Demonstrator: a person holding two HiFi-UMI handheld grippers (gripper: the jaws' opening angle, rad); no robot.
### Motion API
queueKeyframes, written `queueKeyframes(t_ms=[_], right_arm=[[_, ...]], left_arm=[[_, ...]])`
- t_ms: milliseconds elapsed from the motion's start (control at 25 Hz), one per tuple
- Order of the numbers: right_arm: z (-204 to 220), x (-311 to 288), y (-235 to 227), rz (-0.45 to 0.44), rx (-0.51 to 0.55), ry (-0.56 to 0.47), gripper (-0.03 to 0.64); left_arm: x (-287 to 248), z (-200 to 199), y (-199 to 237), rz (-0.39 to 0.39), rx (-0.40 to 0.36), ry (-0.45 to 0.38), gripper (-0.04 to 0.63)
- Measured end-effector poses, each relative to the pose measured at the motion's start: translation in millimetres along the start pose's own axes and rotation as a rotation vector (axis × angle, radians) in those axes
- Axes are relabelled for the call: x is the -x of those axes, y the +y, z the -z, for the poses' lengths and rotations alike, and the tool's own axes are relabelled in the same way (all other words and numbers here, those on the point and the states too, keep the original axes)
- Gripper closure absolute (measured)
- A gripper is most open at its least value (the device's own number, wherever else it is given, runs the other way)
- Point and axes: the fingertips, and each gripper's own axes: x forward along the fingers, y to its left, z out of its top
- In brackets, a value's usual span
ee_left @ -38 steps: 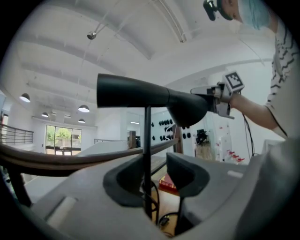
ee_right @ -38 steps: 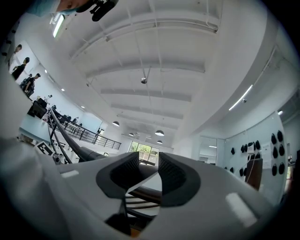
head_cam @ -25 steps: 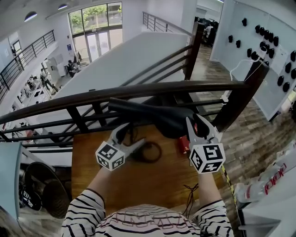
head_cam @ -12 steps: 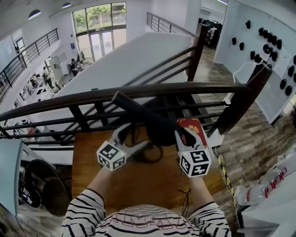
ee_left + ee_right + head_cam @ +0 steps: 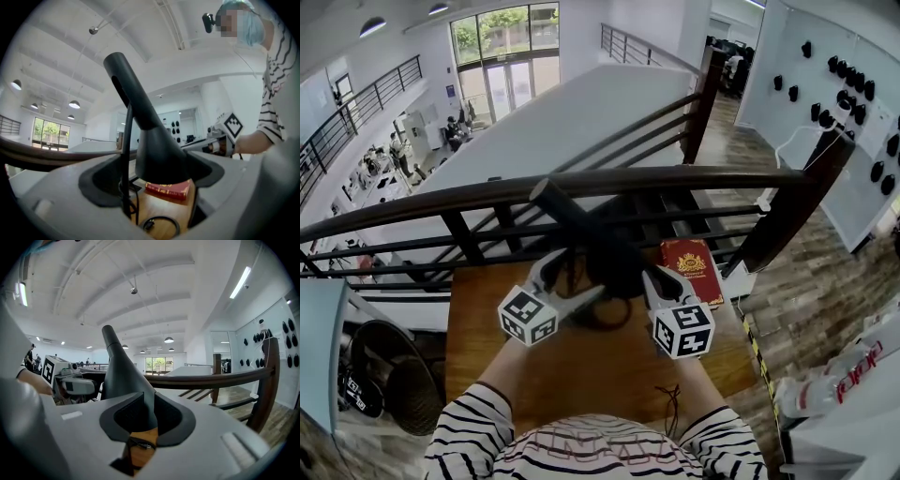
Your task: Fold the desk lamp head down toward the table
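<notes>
Nearly done, I judge: the head [image 5: 614, 267] tilts low over the desk [image 5: 581, 375]. The right tongs [image 5: 661, 275], just closing, grip its 3 o'clock side. The left tongs [image 5: 570, 278], just opening, stand wide around the stem [image 5: 125, 154].

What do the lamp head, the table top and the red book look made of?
Lamp head: matte black plastic or painted metal, hard to say; smooth, no glare. Table top: wood or veneer; warm brown, faint grain. Red book: stiff cover, maybe leatherette; gold emblem stamped.
</notes>
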Motion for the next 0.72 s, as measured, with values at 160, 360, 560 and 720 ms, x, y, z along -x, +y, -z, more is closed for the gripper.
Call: queueKeyframes(t_ms=[160,360,560,720], right_arm=[[3,-7,5,-0.018,-0.008,0.012,0.569],[2,-11,12,-0.022,-0.01,-0.005,0.601],[-2,-14,10,-0.023,-0.006,-0.013,0.607],[0,-15,7,-0.014,-0.035,-0.014,0.593]], left_arm=[[-3,-3,0,-0.002,-0.002,0.002,0.16],[-1,-3,-3,-0.008,0.004,-0.004,0.151],[-4,-3,-2,-0.007,0.001,-0.003,0.15],[-3,-1,-1,-0.009,-0.001,0.004,0.15]])
